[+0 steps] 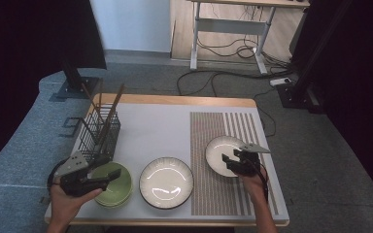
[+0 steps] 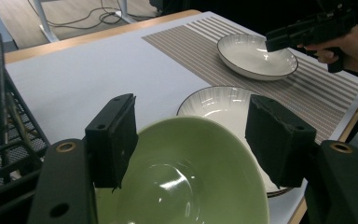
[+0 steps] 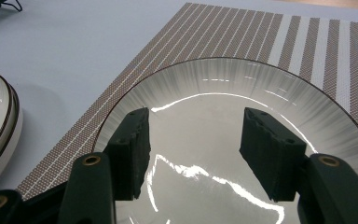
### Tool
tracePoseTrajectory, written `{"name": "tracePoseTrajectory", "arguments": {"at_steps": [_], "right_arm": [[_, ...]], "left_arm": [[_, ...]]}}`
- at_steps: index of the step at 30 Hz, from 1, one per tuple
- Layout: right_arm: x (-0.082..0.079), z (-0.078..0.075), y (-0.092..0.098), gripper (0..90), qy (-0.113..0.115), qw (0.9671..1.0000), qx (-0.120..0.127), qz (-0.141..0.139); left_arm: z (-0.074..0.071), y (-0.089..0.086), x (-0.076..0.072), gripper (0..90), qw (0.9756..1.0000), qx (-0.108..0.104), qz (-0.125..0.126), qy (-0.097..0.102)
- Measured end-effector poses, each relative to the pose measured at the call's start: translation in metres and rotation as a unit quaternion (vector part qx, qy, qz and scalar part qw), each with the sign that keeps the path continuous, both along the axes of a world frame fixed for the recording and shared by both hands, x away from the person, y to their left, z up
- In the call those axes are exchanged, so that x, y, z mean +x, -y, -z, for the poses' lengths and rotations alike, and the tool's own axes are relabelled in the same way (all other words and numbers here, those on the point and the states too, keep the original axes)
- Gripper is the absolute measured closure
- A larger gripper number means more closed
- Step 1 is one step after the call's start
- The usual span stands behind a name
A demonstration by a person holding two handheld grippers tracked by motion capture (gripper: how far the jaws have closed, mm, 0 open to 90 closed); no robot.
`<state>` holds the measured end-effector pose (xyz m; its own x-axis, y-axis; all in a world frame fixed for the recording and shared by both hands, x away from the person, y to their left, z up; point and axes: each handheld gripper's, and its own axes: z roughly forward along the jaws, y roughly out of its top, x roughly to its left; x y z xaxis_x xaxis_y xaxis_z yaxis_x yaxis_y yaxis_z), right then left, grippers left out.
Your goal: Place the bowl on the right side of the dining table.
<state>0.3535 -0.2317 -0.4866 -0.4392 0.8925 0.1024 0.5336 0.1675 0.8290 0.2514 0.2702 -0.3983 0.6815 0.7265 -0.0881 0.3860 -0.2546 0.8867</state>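
Right gripper view: the right gripper [image 3: 193, 154] hangs spread over the plate [image 3: 261, 88] (nothing pinched); straddle the near rim, then close. Left of the plate, the left gripper [image 2: 198, 142] gapes over the green bowl [image 2: 186, 186].

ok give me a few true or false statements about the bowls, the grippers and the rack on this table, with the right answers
1. The green bowl sits on the striped mat. False: it sits on the plain grey surface, apart from the striped mat.
2. The right gripper hangs over the white bowl on the mat, jaws apart. True.
3. The left gripper is clamped on a chopstick. False: its jaws stand open above the green bowl.
4. The wire rack stands at the table's left side. True.
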Motion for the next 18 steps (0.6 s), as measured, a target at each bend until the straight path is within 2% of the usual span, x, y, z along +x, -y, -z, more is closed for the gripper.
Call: {"name": "tracePoseTrajectory", "arguments": {"at_steps": [9,18], "right_arm": [[0.0,0.001,-0.001,42.5,0.001,1.0,-0.001,0.0],[0.0,0.0,0.001,42.4,-0.001,1.0,0.002,0.002]], "left_arm": [[-0.003,-0.008,-0.001,34.0,0.9999,-0.004,-0.01,0.006],[0.001,-0.012,0.003,33.9,0.9999,-0.005,-0.016,-0.001]]}}
